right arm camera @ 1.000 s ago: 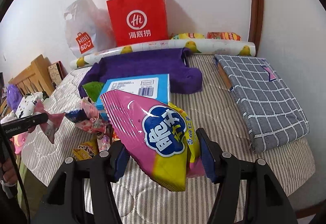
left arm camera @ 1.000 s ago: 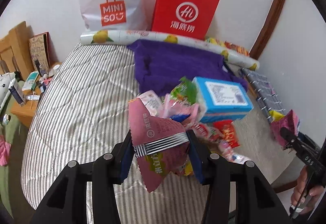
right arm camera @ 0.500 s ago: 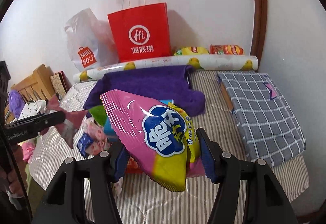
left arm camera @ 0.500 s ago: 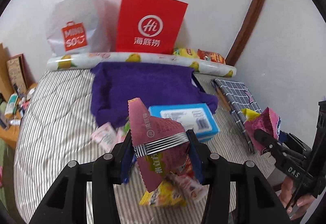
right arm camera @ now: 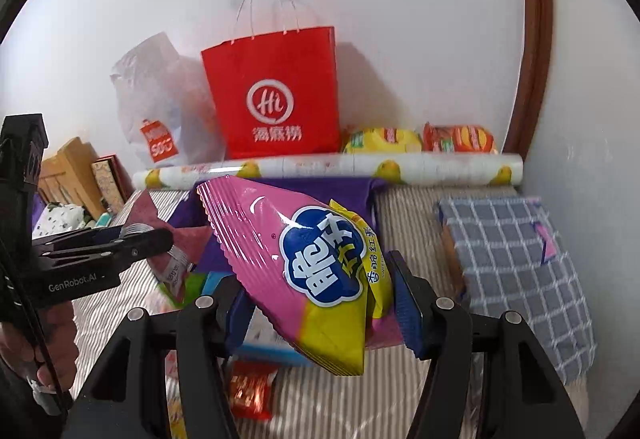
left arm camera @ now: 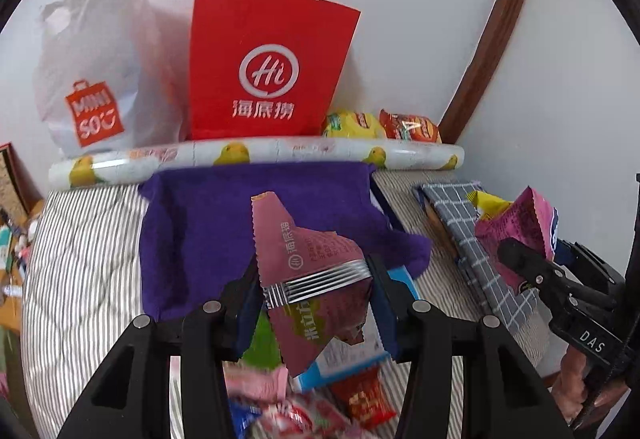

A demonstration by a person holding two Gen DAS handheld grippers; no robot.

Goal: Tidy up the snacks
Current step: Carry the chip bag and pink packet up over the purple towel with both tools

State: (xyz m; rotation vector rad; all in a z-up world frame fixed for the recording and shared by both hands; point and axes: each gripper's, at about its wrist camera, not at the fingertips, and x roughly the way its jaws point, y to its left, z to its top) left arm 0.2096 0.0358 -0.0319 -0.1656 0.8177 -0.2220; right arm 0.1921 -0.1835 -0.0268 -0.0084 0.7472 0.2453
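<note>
Carrying is the step judged to be in hand: a dusky-pink crinkle-edged foil sachet with a silver band (left arm camera: 310, 271) is pinched in the left tongs (left arm camera: 316, 303), whose jaws are closed flat against its two sides, and a glossy pink-and-yellow puffed snack bag with a blue cloud logo (right arm camera: 308, 267) is clamped in the right tongs (right arm camera: 320, 303), likewise closed on it. Both packets are held in the air in front of the red paper carrier bag with white string handles (left arm camera: 264, 75), above the purple fleece cloth (left arm camera: 208, 223) spread before that bag.

Each packet should be kept squeezed only as firmly as needed; the puffed bag is likely air-filled and could slip or be crushed if pressed harder. It is judged that the red bag's mouth, high and narrow, is best approached from above, one packet at a time, so that the two tongs are not brought together over it. Whether the red bag is the intended destination cannot be told.

Below and nearer than the red bag, a blue-edged white carton (left arm camera: 352, 355) and loose red and pink sachets (left arm camera: 364, 399) lie on the striped bed quilt (left arm camera: 80, 259). Right of the red bag, a yellow crisp packet (right arm camera: 382, 139) and an orange crisp packet (right arm camera: 460, 137) rest behind a lemon-printed roll (right arm camera: 400, 169). A white plastic shopping bag (left arm camera: 92, 79) stands left of the red bag.
</note>
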